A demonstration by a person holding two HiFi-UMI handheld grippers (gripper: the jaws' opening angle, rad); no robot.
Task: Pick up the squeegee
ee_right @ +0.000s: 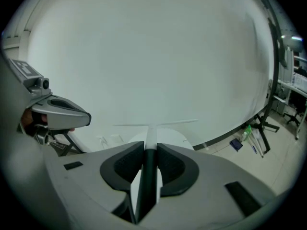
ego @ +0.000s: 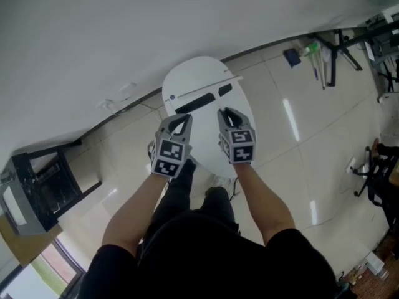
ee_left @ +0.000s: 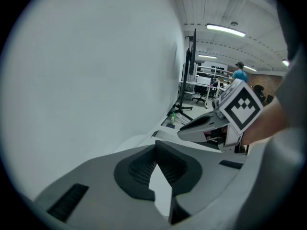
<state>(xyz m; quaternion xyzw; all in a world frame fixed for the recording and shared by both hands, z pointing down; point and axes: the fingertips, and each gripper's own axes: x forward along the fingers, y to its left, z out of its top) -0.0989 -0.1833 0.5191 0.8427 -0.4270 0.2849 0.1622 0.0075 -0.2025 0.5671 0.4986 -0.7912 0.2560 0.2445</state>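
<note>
The squeegee point(ee_right: 151, 137) has a black handle, a white shaft and a thin white cross blade point(ego: 209, 87). My right gripper point(ee_right: 150, 148) is shut on the black handle, and the blade stands out ahead of the jaws, above the white round table point(ego: 193, 73). From the head view, the right gripper point(ego: 227, 112) hangs over the table's near half. My left gripper point(ego: 182, 118) is beside it to the left; its pads point(ee_left: 144, 169) meet at the tips with nothing between them. A long dark shape point(ego: 196, 101) shows on the tabletop below the blade.
A white wall point(ego: 124, 30) rises just behind the table. A black stand point(ego: 43, 179) is on the floor at the left. A blue item point(ego: 293, 56) and black stand legs point(ego: 336, 48) sit at the back right, a chair point(ego: 374, 173) at the right edge.
</note>
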